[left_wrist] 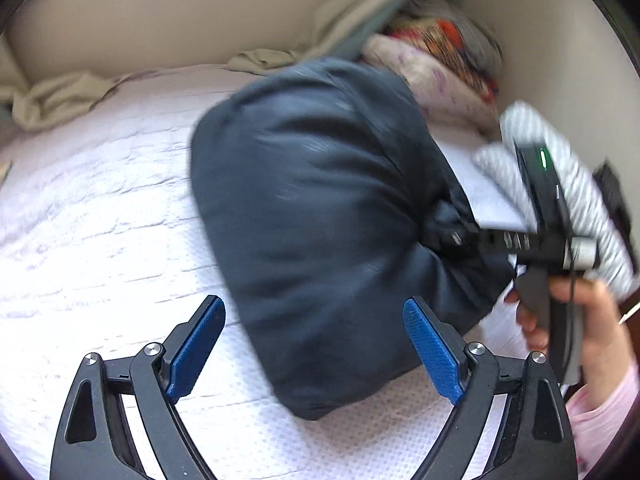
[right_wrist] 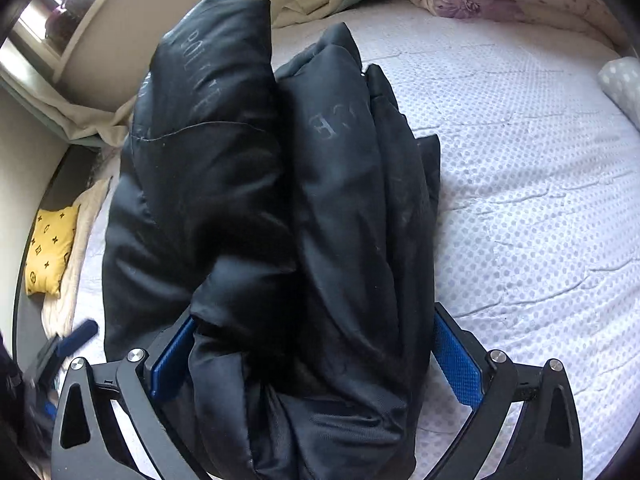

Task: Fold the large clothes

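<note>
1. On the white quilted bed [left_wrist: 100, 208], the left wrist view shows the dark puffer jacket [left_wrist: 320, 220] lying as a bulky folded bundle across the middle, its near end just beyond the left gripper [left_wrist: 314, 344]. That gripper's jaws stand wide with nothing between the blue pads; the jacket's near edge only passes behind the right pad. At the right, a hand [left_wrist: 576, 320] in a pink sleeve holds the right gripper [left_wrist: 460, 236], nosed into the bundle's right side, though blur hides its fingertips. Pillows [left_wrist: 436, 64] are heaped in the far right corner.

2. Across the right wrist view, the jacket [right_wrist: 280, 220] fills the centre, doubled into two thick rolls running away from the camera. The right gripper [right_wrist: 312, 356] straddles the near end, jaws spread wide; the fabric bulges between the pads, touching the left one, but is not squeezed. A yellow cushion [right_wrist: 52, 248] lies far left.

3. Judged from the puffed, shiny fabric, the jacket is light, soft, springy and slippery; it will likely spring open unless taken by a seam or layered edge, not the padded middle.
</note>
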Tool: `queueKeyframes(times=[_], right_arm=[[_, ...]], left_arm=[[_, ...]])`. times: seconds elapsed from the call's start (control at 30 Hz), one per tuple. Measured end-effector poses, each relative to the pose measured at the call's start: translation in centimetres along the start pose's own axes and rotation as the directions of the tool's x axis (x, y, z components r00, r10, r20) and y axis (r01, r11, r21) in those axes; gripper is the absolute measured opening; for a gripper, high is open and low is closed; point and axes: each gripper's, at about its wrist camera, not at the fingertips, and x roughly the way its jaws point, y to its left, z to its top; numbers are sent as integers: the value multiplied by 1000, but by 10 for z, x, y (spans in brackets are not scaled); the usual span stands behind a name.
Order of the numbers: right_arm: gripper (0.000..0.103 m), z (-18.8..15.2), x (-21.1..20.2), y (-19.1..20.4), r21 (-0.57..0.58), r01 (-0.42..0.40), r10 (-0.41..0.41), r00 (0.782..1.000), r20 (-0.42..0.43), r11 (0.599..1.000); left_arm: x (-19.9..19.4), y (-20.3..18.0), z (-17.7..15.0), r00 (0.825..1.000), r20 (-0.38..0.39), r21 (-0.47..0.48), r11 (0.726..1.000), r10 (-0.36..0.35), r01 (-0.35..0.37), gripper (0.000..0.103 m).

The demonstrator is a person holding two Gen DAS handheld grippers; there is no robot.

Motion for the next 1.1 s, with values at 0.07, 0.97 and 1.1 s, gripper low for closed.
queueKeyframes(times=[0.07,0.97,1.1], right_arm=[[102,1,1,-3,2,-21,21,1000,-8,1000],[100,1,54,-60,181,-318,335,939,-73,931],[88,-2,54,-51,170,-334,346,937,-43,927]], left_arm=[[-4,29,2,998,-9,-85,994,-63,62,95],[76,44,0,931,-40,-348,878,-364,328,99],[66,43,5,944,-20,-332,893,-329,304,93]])
